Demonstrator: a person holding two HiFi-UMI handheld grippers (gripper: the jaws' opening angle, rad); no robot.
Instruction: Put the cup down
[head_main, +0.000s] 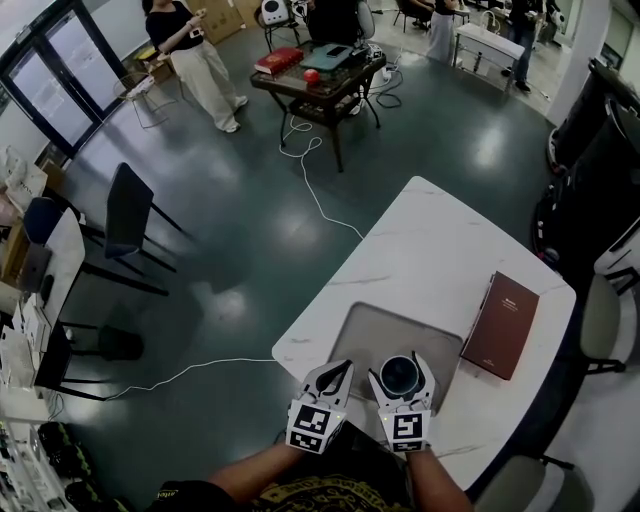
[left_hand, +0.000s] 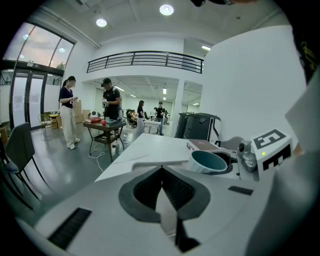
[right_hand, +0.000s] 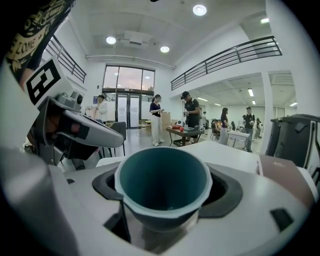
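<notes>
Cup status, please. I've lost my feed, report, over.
Right gripper shut on cup, upright, over grey mat. Left gripper shut, empty. Brown book off to the right, not in the way.

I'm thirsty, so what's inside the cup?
Nothing shows inside the cup, only smooth teal walls. Its bottom is dark and the near rim covers some of it, so a few drops could hide there. The right hand-held gripper holds it.
</notes>
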